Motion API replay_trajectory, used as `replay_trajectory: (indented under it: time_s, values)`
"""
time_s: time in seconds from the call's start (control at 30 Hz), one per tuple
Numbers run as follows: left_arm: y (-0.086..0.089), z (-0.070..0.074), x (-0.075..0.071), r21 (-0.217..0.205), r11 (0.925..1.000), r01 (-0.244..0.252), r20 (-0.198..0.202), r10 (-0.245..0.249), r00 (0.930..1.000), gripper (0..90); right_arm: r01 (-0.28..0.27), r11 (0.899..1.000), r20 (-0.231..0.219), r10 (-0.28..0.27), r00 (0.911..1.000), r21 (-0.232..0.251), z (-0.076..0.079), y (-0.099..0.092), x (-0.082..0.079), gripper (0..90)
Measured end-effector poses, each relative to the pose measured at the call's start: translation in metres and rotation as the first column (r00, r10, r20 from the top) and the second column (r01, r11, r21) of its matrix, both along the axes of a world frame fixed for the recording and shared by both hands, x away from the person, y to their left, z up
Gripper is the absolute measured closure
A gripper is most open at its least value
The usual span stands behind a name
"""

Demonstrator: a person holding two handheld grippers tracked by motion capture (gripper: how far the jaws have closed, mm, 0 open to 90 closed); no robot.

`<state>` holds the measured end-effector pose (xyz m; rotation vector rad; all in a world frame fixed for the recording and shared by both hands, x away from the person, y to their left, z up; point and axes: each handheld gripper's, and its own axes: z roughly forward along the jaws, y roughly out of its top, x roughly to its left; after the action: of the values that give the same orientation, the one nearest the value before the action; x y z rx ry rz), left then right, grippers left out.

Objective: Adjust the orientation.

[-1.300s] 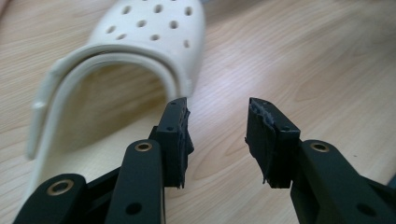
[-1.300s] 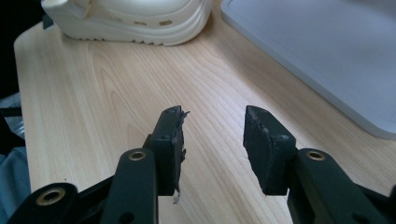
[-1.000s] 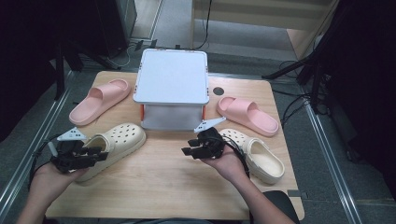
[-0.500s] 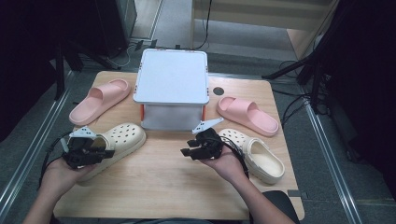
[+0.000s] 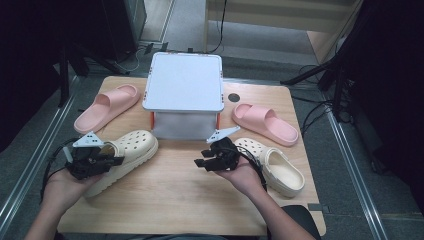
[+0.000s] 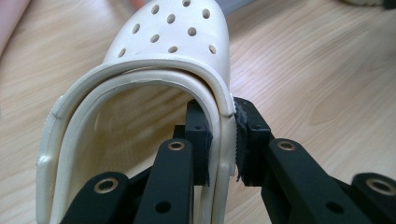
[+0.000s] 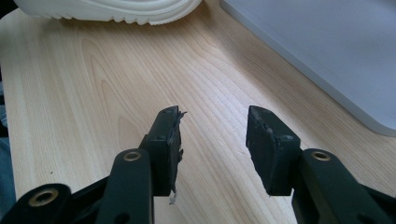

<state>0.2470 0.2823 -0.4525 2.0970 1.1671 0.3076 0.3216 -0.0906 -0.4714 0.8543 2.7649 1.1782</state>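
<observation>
Now left gripper closing, clamps clog rim; right gripper released over bare table.

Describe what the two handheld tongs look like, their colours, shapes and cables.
Both tongs are black. The left tongs carry a grey three-cornered plate and trail a black cable. The right tongs bear a similar grey plate. Up close, each has two blocky arms with brass-coloured rivets and ribbed, frayed pads. The forearms are bare, no sleeves.

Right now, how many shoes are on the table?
4: pink slide back left, pink slide back right, cream clog front left, cream clog front right. The box may hide more.
</observation>
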Motion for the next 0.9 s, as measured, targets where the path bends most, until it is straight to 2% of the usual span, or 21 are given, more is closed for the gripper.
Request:
replay_trajectory:
  time_s: [0.1, 0.13, 0.17, 0.3, 0.33, 0.37, 0.43, 0.47, 0.53, 0.63, 0.67, 0.7, 0.73, 0.77, 0.8, 0.83, 0.9]
  values:
    - [-0.011, 0.003, 0.001, -0.007, 0.9993, 0.036, 0.002, -0.036, 0.9993, 77.6, 0.0, 1.0, 0.0, 0.0, 1.0, 0.001, 0.0, -0.001, -0.001, 55.5]
    - [-0.019, 0.003, 0.002, -0.004, 0.9984, 0.056, 0.003, -0.056, 0.9984, 77.6, 0.008, 1.0, -0.001, -0.008, 1.0, 0.002, 0.0, -0.002, -0.001, 55.5]
    - [-0.019, 0.003, 0.002, -0.004, 0.9984, 0.056, 0.003, -0.056, 0.9984, 77.6, 0.008, 1.0, -0.001, -0.008, 1.0, 0.002, 0.0, -0.002, -0.001, 55.5]
    - [-0.041, 0.002, 0.005, 0.001, 0.9941, 0.109, -0.005, -0.109, 0.994, 77.6, 0.016, 1.0, 0.005, -0.016, 0.9999, 0.002, 0.0, -0.005, -0.003, 55.6]
    - [-0.051, 0.001, 0.006, 0.005, 0.9906, 0.137, -0.005, -0.137, 0.9906, 77.5, 0.02, 1.0, 0.012, -0.02, 0.9997, 0.007, 0.0, -0.006, -0.005, 55.8]
    - [-0.051, 0.001, 0.006, 0.005, 0.9906, 0.137, -0.005, -0.137, 0.9906, 77.5, 0.02, 1.0, 0.012, -0.02, 0.9997, 0.01, 0.0, -0.006, -0.005, 55.9]
    - [-0.069, -0.001, 0.008, 0.022, 0.9821, 0.187, -0.007, -0.187, 0.9823, 77.5, 0.028, 1.0, 0.014, -0.028, 0.9995, 0.012, 0.001, -0.008, -0.008, 56.2]
    - [-0.069, -0.001, 0.008, 0.022, 0.9821, 0.187, -0.007, -0.187, 0.9823, 77.4, 0.028, 1.0, 0.014, -0.028, 0.9995, 0.012, 0.001, -0.008, -0.008, 56.2]
    - [-0.085, -0.004, 0.013, 0.025, 0.9753, 0.219, -0.021, -0.219, 0.9755, 77.4, 0.035, 0.999, 0.022, -0.036, 0.9991, 0.022, 0.001, -0.011, -0.01, 56.3]
    - [-0.094, -0.005, 0.015, 0.022, 0.9735, 0.228, -0.031, -0.227, 0.9734, 77.4, 0.043, 0.999, 0.023, -0.044, 0.9988, 0.027, 0.001, -0.013, -0.012, 56.4]
    - [-0.102, -0.007, 0.016, 0.023, 0.9688, 0.247, -0.034, -0.246, 0.9687, 77.4, 0.049, 0.998, 0.022, -0.05, 0.9985, 0.028, 0.001, -0.015, -0.013, 56.4]
    - [-0.102, -0.007, 0.016, 0.023, 0.9688, 0.247, -0.034, -0.246, 0.9687, 77.4, 0.049, 0.998, 0.022, -0.05, 0.9985, 0.028, 0.001, -0.015, -0.013, 56.4]
    - [-0.11, -0.009, 0.017, 0.023, 0.962, 0.272, -0.042, -0.271, 0.9617, 77.3, 0.056, 0.998, 0.026, -0.056, 0.9981, 0.027, 0.0, -0.017, -0.015, 56.4]
    - [-0.11, -0.009, 0.017, 0.023, 0.962, 0.272, -0.042, -0.271, 0.9617, 77.4, 0.056, 0.998, 0.026, -0.056, 0.9981, 0.027, 0.0, -0.017, -0.015, 56.4]
    - [-0.118, -0.012, 0.017, 0.041, 0.9533, 0.299, -0.045, -0.297, 0.9537, 77.3, 0.062, 0.998, 0.026, -0.063, 0.9977, 0.028, 0.0, -0.019, -0.017, 56.5]
    - [-0.118, -0.012, 0.017, 0.041, 0.9533, 0.299, -0.045, -0.297, 0.9537, 77.3, 0.062, 0.998, 0.026, -0.063, 0.9977, 0.028, 0.0, -0.019, -0.017, 56.5]
    - [-0.121, -0.014, 0.018, 0.049, 0.9464, 0.319, -0.051, -0.317, 0.9472, 77.2, 0.071, 0.997, 0.029, -0.072, 0.997, 0.028, 0.0, -0.021, -0.019, 56.5]
